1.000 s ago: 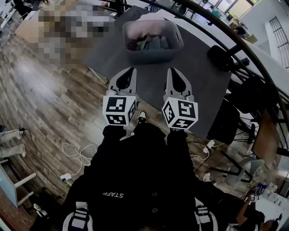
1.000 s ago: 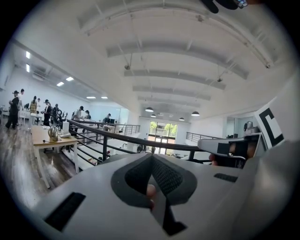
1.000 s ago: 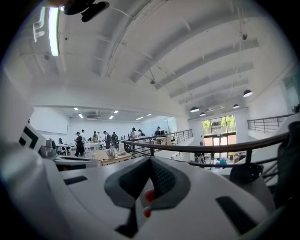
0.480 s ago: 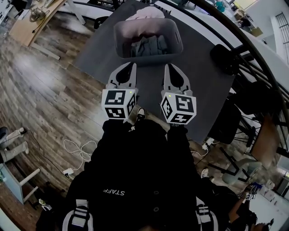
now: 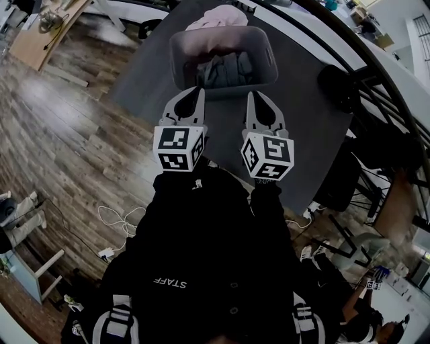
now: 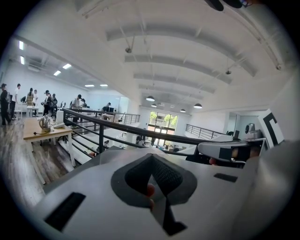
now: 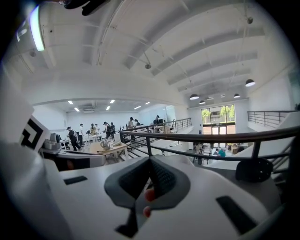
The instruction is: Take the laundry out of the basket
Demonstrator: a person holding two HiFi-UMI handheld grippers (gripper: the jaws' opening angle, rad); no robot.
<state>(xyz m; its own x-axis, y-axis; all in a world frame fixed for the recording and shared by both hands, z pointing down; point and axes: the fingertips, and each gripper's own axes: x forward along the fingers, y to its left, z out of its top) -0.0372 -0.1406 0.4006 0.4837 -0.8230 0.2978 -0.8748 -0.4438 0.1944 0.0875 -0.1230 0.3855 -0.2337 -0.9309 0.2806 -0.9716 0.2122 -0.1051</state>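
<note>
In the head view a grey laundry basket stands on a dark table. Pink cloth and folded grey clothes lie inside it. More pink cloth lies just beyond its far rim. My left gripper and right gripper are side by side, tips at the basket's near wall. Both are shut and hold nothing. The left gripper view shows my left gripper tilted up at the ceiling with its jaws meeting. My right gripper looks the same in its own view.
A black chair stands at the table's right, with a dark railing behind it. Wooden floor lies to the left, with white cables on it. People stand far off in the gripper views.
Both grippers have moved forward, and their tips now reach the basket's near wall. The basket sits a little larger and more central in the head view.
</note>
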